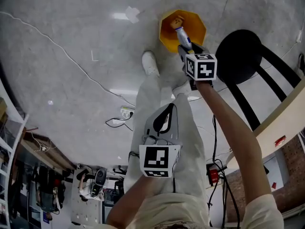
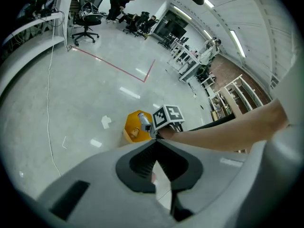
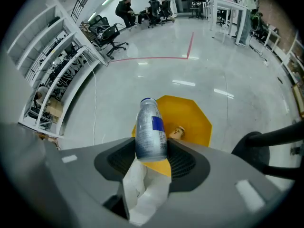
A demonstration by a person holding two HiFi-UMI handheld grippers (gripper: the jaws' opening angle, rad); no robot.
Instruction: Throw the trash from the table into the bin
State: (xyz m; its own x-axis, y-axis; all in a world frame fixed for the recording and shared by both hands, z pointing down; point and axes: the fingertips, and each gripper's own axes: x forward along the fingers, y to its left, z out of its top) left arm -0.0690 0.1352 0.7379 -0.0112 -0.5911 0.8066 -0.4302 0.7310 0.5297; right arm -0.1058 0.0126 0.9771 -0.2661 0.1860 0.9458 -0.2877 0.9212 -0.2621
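A polished pale-grey floor (image 1: pixel 71 42) fills the head view, with ceiling lights reflected in it. A thin white cable (image 1: pixel 62 51) crosses it from 10 o'clock toward a white power strip (image 1: pixel 126 112) near the centre. A small white scrap (image 1: pixel 132 14) lies at 12 o'clock.

Just right of the scrap stands the yellow octagonal plastic bin (image 1: pixel 199 26), which has a small tan container (image 1: pixel 177 21) lying inside. A black round-seated stool (image 1: pixel 240 56) is at 2 o'clock, and the pale wooden edge of the bench (image 1: pixel 286 116) runs along 3 to 4 o'clock.

The right tool (image 1: pixel 185 47) points steeply down at the bin's near rim. Its jaws are partly closed and clamp the small silver bottle with a blue label (image 3: pixel 151 129), whose cap points toward the bin mouth. Something white and creased (image 3: pixel 142 194) shows in the gap under the bottle; I cannot tell if it is paper or cloth.

The left tool (image 2: pixel 155 146) hangs over the person's light trousers at 6 o'clock in the head view. Its jaw tips are together and hold nothing.

In the right gripper view the room is a wide hall. White shelving (image 3: pixel 61 80) stands at 9 o'clock, black office chairs (image 3: pixel 114 34) with a seated person are at 11 o'clock, and a red tape line (image 3: pixel 190 44) is on the floor.
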